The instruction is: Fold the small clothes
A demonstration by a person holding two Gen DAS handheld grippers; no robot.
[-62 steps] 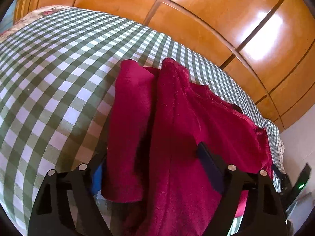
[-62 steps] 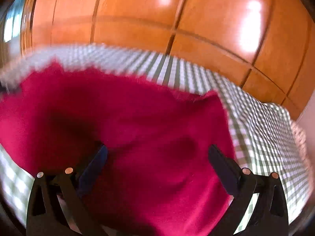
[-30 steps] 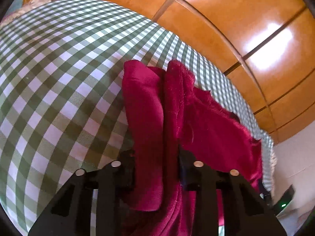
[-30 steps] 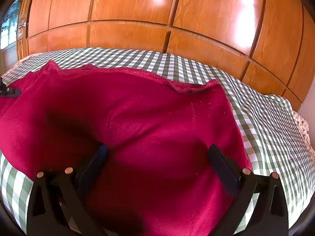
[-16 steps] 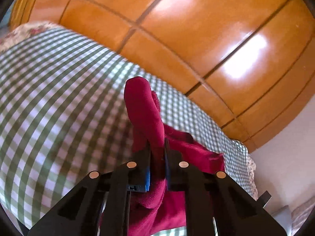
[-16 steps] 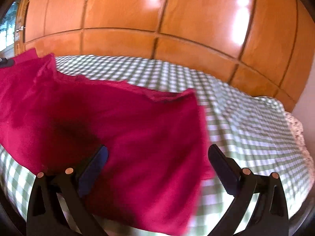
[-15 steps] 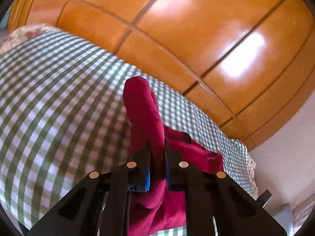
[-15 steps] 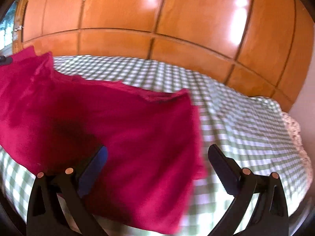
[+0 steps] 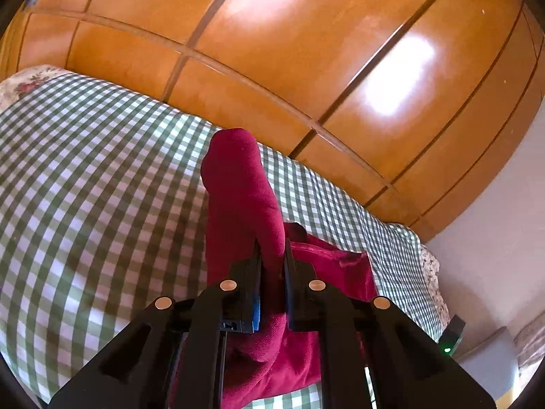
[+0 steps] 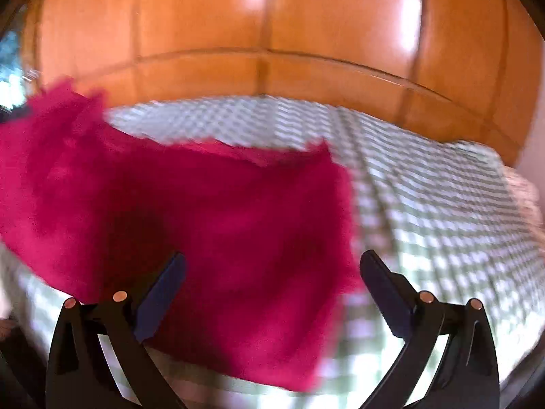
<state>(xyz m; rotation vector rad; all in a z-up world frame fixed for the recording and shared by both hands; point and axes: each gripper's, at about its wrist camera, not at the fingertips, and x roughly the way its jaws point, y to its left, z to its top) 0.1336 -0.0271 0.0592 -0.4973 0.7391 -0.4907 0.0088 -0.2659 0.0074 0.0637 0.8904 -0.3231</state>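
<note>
A crimson garment (image 9: pixel 245 201) lies on the green-and-white checked bed cover (image 9: pixel 85 187). My left gripper (image 9: pixel 272 255) is shut on a fold of the garment and holds it lifted, so the cloth stands up between the fingers and trails down to the right. In the right wrist view the garment (image 10: pixel 190 218) spreads over the left and middle of the bed, blurred by motion, with its left end raised. My right gripper (image 10: pixel 272 266) is open and empty above the garment's near right part.
Glossy orange wooden wardrobe doors (image 9: pixel 306 51) rise behind the bed. The checked cover (image 10: pixel 442 204) runs on to the right of the garment. A dark device with a green light (image 9: pixel 449 341) sits by the bed's right edge, below a pale wall.
My left gripper shut on a fold of the garment and lifted it off the bed. My right gripper stayed open and drew back to the right; the garment's left end rose.
</note>
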